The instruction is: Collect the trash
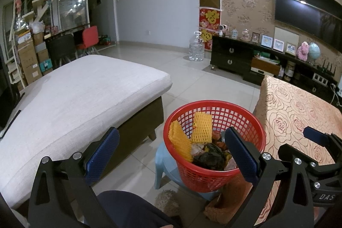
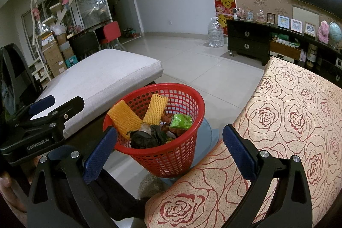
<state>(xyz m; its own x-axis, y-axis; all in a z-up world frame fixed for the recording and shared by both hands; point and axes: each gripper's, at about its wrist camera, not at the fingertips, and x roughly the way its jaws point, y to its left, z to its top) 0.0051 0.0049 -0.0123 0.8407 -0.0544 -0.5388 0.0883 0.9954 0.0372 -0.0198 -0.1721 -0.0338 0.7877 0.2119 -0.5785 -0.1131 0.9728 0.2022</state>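
Trash fills the red basket (image 2: 162, 129), a round plastic bin with open lattice walls that sits low and centre in both views, perched on a pale blue stool (image 1: 164, 166). Inside lie two yellow foam nets (image 2: 136, 114) with a ribbed, spongy mesh, a crumpled black bag (image 2: 147, 138) and a glossy green wrapper (image 2: 180, 121). Just right of the basket, in the lower right of the frame, a table wears a rose-patterned cloth (image 2: 288, 131), thick and woven; no loose rubbish shows on it. At the left lies a grey cushion (image 1: 74, 95) with a coarse weave.

Both tools hang empty with jaws spread wide: the left gripper (image 1: 171, 155) frames the basket, the right gripper (image 2: 168, 149) hovers over its near rim.

Collection looks nearly finished. Any last piece should be dropped well inside the rim, since the light basket on the stool could tip if nudged.
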